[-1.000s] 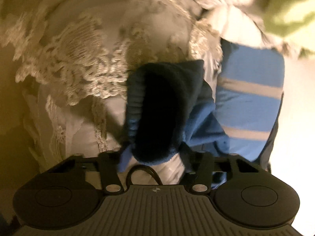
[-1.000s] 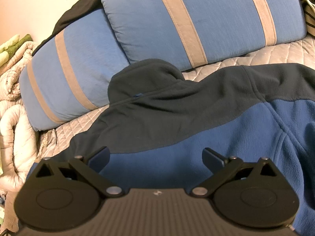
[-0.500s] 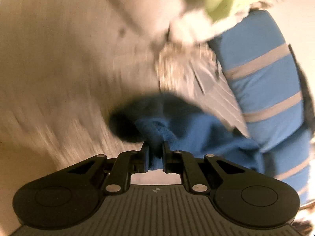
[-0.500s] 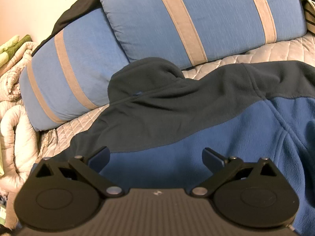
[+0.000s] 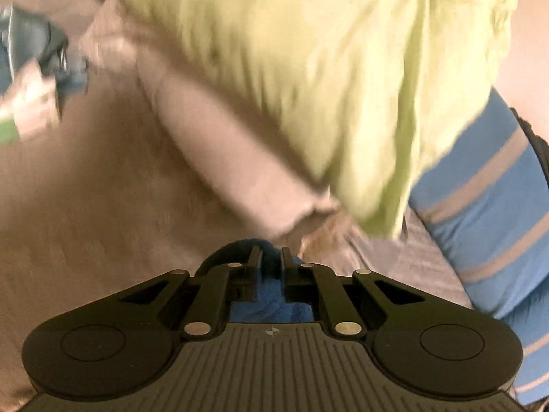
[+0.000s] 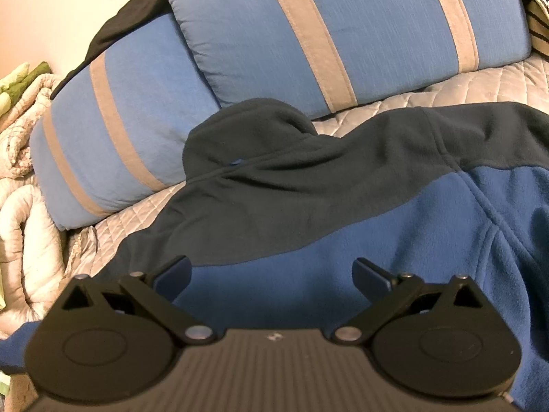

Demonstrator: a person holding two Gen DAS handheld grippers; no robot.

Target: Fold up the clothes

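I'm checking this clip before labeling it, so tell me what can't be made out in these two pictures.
- Left wrist view: the gripper is shut on blue fleece; its body hides which part of the jacket that is.
- Left wrist view: motion blur smears the green blanket and the items at the left edge.
- Right wrist view: the jacket is cut off at the right edge and hidden below by the open gripper.

The two-tone blue and navy fleece jacket [image 6: 343,213] looks soft, napped and matt. The blue, tan-striped cloth pillows [image 6: 343,34] are smooth-woven. The grey bedspread [image 6: 463,86] is quilted, faintly sheeny. The lime-green cloth [image 5: 326,68] looks crinkled.
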